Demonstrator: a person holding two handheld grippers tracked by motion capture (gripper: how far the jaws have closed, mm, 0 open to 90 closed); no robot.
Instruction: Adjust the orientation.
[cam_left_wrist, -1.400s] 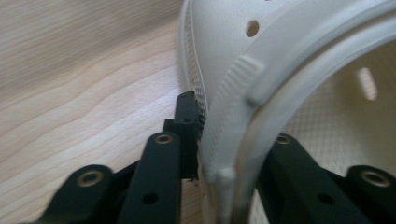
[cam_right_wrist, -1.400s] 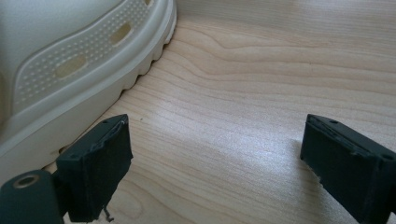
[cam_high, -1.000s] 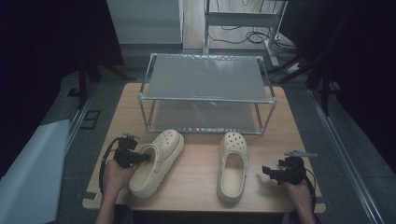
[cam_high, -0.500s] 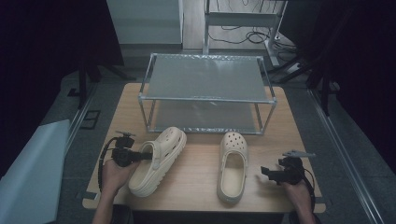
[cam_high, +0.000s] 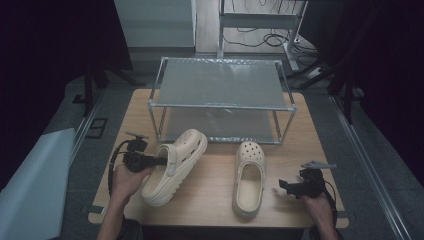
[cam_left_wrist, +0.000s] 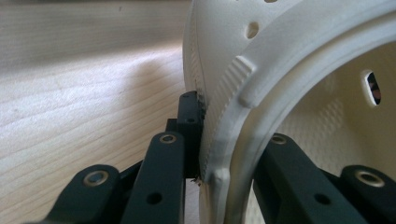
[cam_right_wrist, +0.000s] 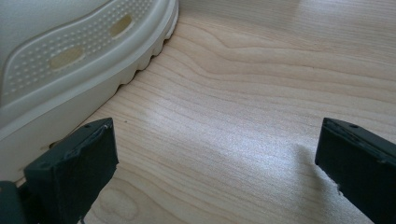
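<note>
Left gripper (cam_high: 162, 161), in the left hand (cam_high: 127, 179) at 8 o'clock: 2 black jaws clamped. Right gripper (cam_high: 283, 184), at 4 o'clock: jaws just opened wide, nothing between them.

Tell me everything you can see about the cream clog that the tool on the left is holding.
The left clog is cream, in what looks like soft moulded foam, with round vent holes, a ribbed heel strap and a thick ridged sole. It lies tilted, toe aimed at the wire rack, on the wooden table. The left tool is shut on its side wall near the heel, one jaw outside, one inside. It sits apart from the other clog.
</note>
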